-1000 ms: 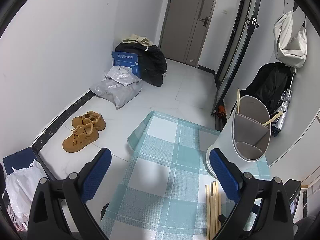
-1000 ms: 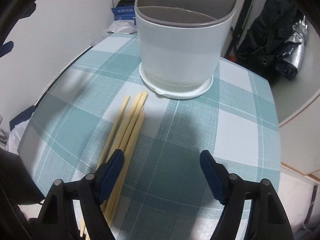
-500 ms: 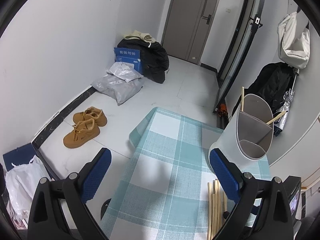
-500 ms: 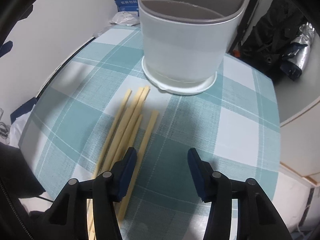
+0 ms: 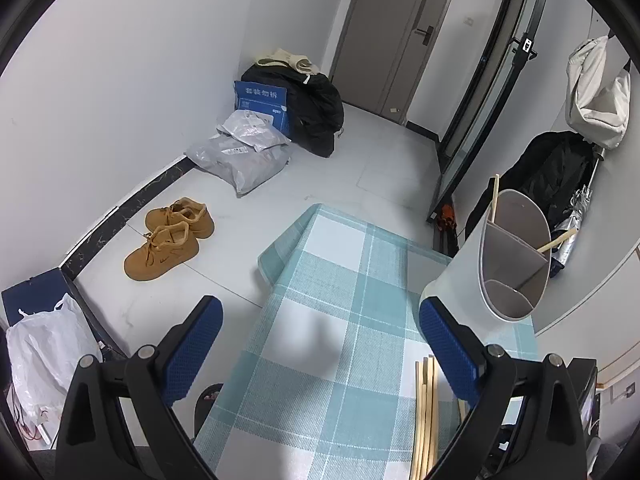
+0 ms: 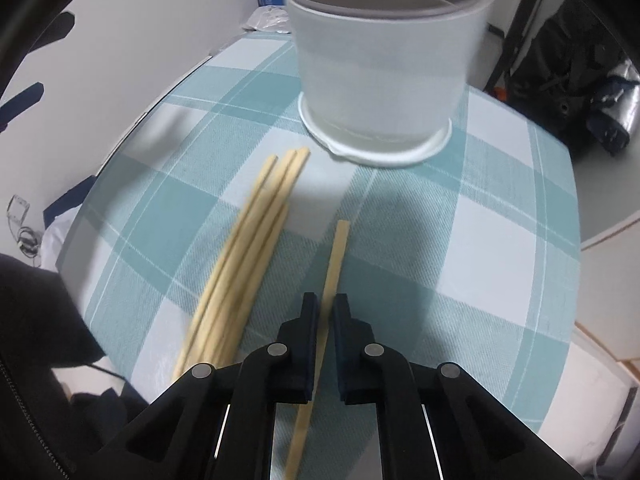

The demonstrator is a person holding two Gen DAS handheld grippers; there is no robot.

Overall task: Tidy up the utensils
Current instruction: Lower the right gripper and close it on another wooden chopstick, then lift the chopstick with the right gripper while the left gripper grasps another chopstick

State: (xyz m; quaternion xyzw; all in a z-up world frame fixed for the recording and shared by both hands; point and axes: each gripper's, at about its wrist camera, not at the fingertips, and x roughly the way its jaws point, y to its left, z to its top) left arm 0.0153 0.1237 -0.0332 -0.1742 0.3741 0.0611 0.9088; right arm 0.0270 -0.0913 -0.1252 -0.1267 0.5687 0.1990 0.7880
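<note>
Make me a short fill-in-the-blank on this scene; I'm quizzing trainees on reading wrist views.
1. The right claw is shut on a single ____.
2. The utensil holder stands on a table covered in a teal and white ____ cloth.
3. The left claw is ____ and holds nothing.
4. The loose chopsticks lie to the ____ of the held one in the right wrist view.

Missing words: chopstick; checked; open; left

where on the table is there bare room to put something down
Free: the cloth left of the loose chopsticks, toward the table edge, and right of the held chopstick. Crowded: between the holder and the right gripper.
</note>
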